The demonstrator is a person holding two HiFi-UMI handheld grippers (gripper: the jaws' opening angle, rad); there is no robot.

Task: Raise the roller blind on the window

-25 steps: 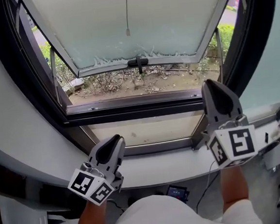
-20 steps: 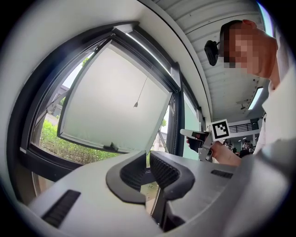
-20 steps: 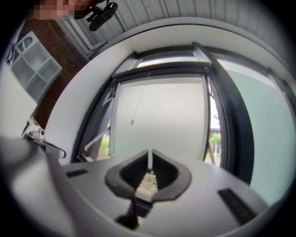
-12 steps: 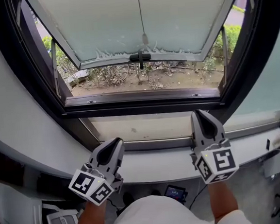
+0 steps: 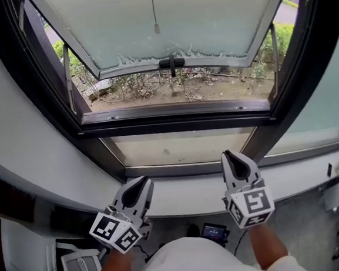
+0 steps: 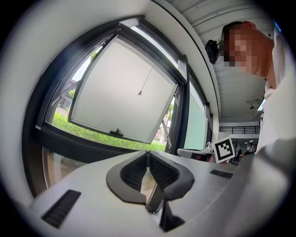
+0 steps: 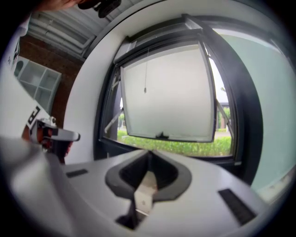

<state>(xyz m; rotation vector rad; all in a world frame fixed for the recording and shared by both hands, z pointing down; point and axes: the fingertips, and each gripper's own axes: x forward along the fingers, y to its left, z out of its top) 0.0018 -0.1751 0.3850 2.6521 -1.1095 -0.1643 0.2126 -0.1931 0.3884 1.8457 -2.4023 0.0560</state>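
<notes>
The window's frosted sash (image 5: 206, 16) tilts outward, with a black handle (image 5: 171, 63) on its lower rail. A thin pull cord with a small end piece (image 5: 156, 28) hangs free in front of it, and it also shows in the left gripper view (image 6: 139, 93) and the right gripper view (image 7: 144, 90). No blind fabric is visible. My left gripper (image 5: 143, 181) sits low before the sill (image 5: 186, 194). Its jaws (image 6: 147, 155) have just been closing and meet with nothing between them. My right gripper (image 5: 230, 155) is beside it, shut and empty (image 7: 149, 155). Both are far below the cord.
A dark window frame (image 5: 174, 122) surrounds the opening, with shrubs and soil outside. Below the sill a small device (image 5: 214, 232) lies on the floor, and a white rack (image 5: 75, 270) stands at the lower left. White shelves (image 7: 34, 85) stand off to the left.
Both grippers have come down from the window toward the sill, the right one much further. The cord's end piece has swung sideways and now hangs free.
</notes>
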